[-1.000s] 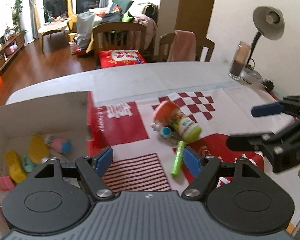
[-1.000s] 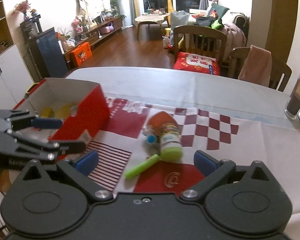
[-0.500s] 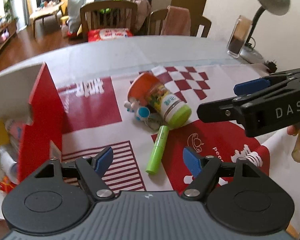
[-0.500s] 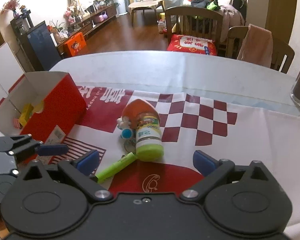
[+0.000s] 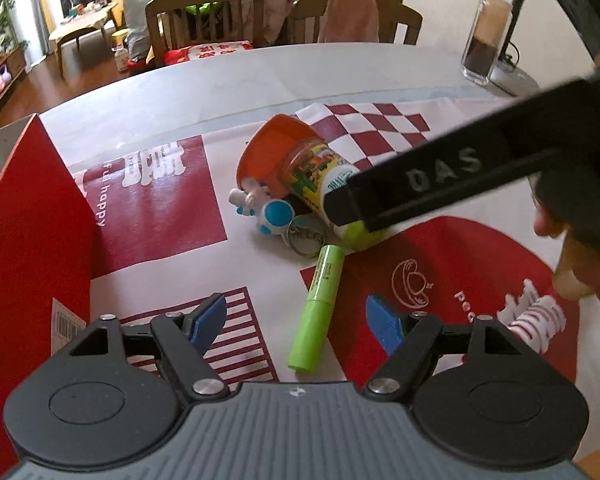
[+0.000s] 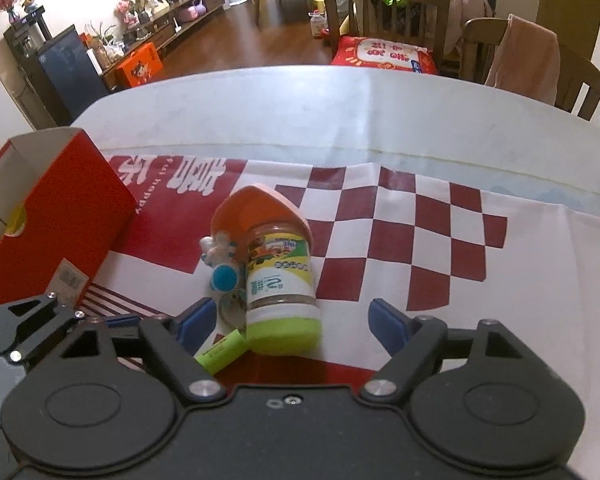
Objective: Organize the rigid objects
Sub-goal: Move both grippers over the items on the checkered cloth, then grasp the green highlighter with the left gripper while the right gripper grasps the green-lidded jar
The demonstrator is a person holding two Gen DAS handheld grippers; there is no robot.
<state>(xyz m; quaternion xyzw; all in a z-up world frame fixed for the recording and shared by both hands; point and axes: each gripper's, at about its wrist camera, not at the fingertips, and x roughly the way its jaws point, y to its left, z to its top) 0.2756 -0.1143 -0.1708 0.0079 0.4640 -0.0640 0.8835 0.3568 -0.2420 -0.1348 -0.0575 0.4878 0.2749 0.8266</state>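
Note:
A jar with a lime-green lid (image 6: 281, 292) lies on its side on the red-and-white cloth, its base inside a tipped orange cup (image 6: 256, 210). A white-and-blue keychain toy (image 5: 266, 210) and a lime-green tube (image 5: 316, 308) lie beside it. My right gripper (image 6: 290, 322) is open, its fingers on either side of the jar's lid end. My left gripper (image 5: 296, 318) is open just above the green tube, empty. The right gripper's black body crosses the left wrist view (image 5: 440, 178) over the jar.
An open red box (image 6: 48, 216) holding several small toys stands at the left on the cloth. A glass jar (image 5: 486, 38) and a lamp base stand at the table's far right. Chairs stand behind the table.
Both grippers have moved forward and down toward the pile. The right gripper now straddles the jar's lid; the left gripper has closed in on the green tube.

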